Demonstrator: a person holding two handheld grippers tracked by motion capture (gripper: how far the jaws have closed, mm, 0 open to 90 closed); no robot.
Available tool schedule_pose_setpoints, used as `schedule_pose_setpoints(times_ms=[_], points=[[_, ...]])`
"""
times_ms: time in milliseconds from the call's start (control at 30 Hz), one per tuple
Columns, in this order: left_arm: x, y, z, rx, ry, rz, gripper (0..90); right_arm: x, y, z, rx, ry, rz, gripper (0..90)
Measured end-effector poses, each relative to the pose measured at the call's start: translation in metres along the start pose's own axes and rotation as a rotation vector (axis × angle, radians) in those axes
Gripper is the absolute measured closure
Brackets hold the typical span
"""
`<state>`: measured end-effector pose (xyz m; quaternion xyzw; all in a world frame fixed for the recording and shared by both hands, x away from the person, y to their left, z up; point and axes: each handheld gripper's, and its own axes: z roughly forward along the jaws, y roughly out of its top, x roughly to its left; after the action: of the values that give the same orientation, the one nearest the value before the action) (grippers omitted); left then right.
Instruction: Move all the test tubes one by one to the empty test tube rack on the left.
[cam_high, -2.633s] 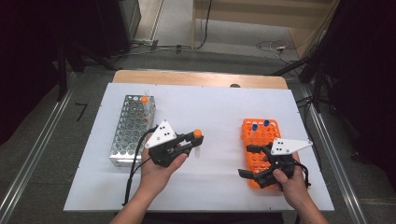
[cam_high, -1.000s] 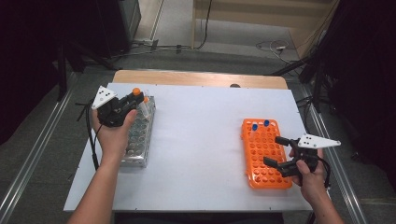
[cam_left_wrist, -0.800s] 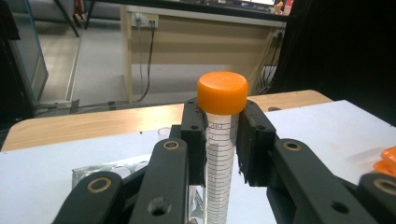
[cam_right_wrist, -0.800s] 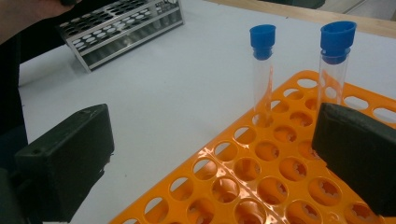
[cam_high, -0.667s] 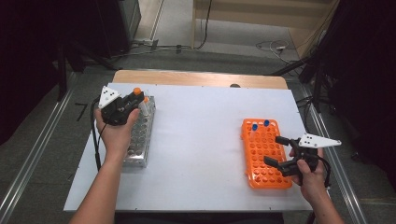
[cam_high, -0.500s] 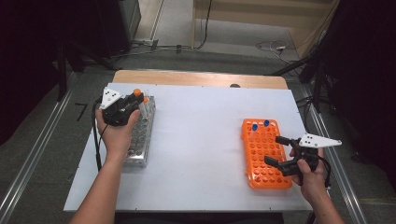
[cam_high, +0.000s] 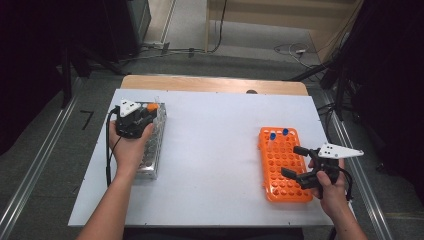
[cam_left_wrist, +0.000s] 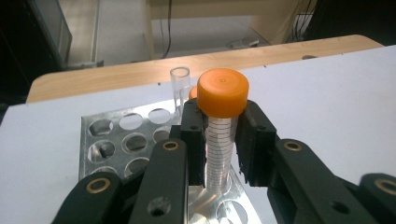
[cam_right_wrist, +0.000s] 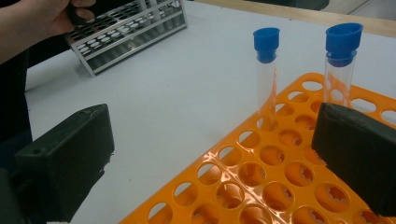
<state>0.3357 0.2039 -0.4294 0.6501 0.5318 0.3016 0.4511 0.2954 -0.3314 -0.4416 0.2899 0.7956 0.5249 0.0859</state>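
Observation:
My left gripper (cam_left_wrist: 220, 140) is shut on a clear tube with an orange cap (cam_left_wrist: 219, 135), held upright over the holes of the metal rack (cam_left_wrist: 116, 140). In the high view that gripper (cam_high: 145, 114) sits over the far end of the metal rack (cam_high: 152, 150) at the table's left. A second orange cap peeks out behind the held tube, beside an uncapped clear tube (cam_left_wrist: 179, 86). My right gripper (cam_high: 292, 161) stands open over the orange rack (cam_high: 280, 165), nothing between its pads (cam_right_wrist: 70, 158). Two blue-capped tubes (cam_right_wrist: 266, 70) (cam_right_wrist: 341, 60) stand in that rack's far row.
The white table top (cam_high: 215, 145) stretches wide between the two racks. A wooden strip (cam_high: 215, 84) borders the table's far edge. Cables lie on the floor beyond it.
Since the oldest frame my left hand carried the orange-capped tube from the table's middle to the metal rack's far end. Over the last second it shifted slightly. My right hand stayed put.

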Motion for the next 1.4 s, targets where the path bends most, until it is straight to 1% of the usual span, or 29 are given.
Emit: schedule_pose_setpoints(times_ms=[33,133,167,200,300,367,433,533,633,733,833,900,967,1000,1100,1200,1267,1367,1400], points=[[0.001,0.0,-0.001,0.015,-0.013,-0.008,72.8,0.0,0.0,0.0,-0.003,0.001,0.0,0.0],[0.002,0.0,-0.003,0.043,-0.034,-0.033,70.1,-0.001,0.0,-0.001,-0.003,-0.003,0.005,0.0],[0.002,-0.001,-0.003,0.042,-0.035,-0.035,68.1,-0.002,0.0,-0.001,-0.005,-0.003,0.008,0.0],[0.003,-0.002,-0.004,0.038,-0.046,-0.04,65.9,-0.003,0.0,0.0,-0.009,-0.003,0.013,0.0],[0.003,-0.001,-0.007,0.03,-0.063,-0.05,55.2,-0.003,0.001,0.0,-0.009,-0.008,0.009,0.0],[0.003,0.0,-0.01,0.012,-0.083,-0.071,48.3,-0.002,0.001,-0.001,-0.008,-0.008,0.008,0.0],[0.002,0.001,-0.015,-0.009,-0.111,-0.085,41.1,-0.003,0.002,-0.002,-0.013,-0.008,0.012,0.0],[-0.002,0.002,-0.021,-0.027,-0.136,-0.087,26.6,-0.004,0.002,-0.001,-0.012,-0.014,0.017,0.0],[-0.008,0.001,-0.026,-0.034,-0.178,-0.094,15.4,-0.006,0.004,0.001,-0.009,-0.023,0.029,0.0],[-0.015,-0.001,-0.03,-0.04,-0.234,-0.093,10.4,-0.007,0.006,0.003,0.002,-0.055,0.041,0.0],[-0.023,-0.001,-0.036,-0.06,-0.268,-0.092,5.3,-0.009,0.008,0.006,0.003,-0.06,0.052,0.0],[-0.028,-0.001,-0.04,-0.065,-0.29,-0.082,1.5,-0.011,0.011,0.008,0.007,-0.058,0.055,0.0],[-0.032,-0.001,-0.042,-0.074,-0.313,-0.073,0.0,-0.014,0.014,0.009,0.014,-0.053,0.057,0.0],[-0.034,-0.001,-0.043,-0.084,-0.326,-0.077,0.0,-0.017,0.015,0.01,0.015,-0.054,0.057,0.5],[-0.04,-0.002,-0.046,-0.097,-0.351,-0.07,0.0,-0.027,0.02,0.013,0.027,-0.058,0.055,1.7],[-0.045,-0.003,-0.046,-0.093,-0.364,-0.061,0.0,-0.037,0.023,0.018,0.036,-0.069,0.057,2.4],[-0.048,-0.005,-0.046,-0.089,-0.368,-0.055,0.0,-0.043,0.024,0.022,0.05,-0.084,0.061,3.3],[-0.052,-0.006,-0.046,-0.08,-0.379,-0.044,0.0,-0.051,0.023,0.026,0.057,-0.08,0.076,5.2],[-0.053,-0.006,-0.045,-0.082,-0.381,-0.044,0.0,-0.053,0.023,0.027,0.058,-0.078,0.082,8.2]])
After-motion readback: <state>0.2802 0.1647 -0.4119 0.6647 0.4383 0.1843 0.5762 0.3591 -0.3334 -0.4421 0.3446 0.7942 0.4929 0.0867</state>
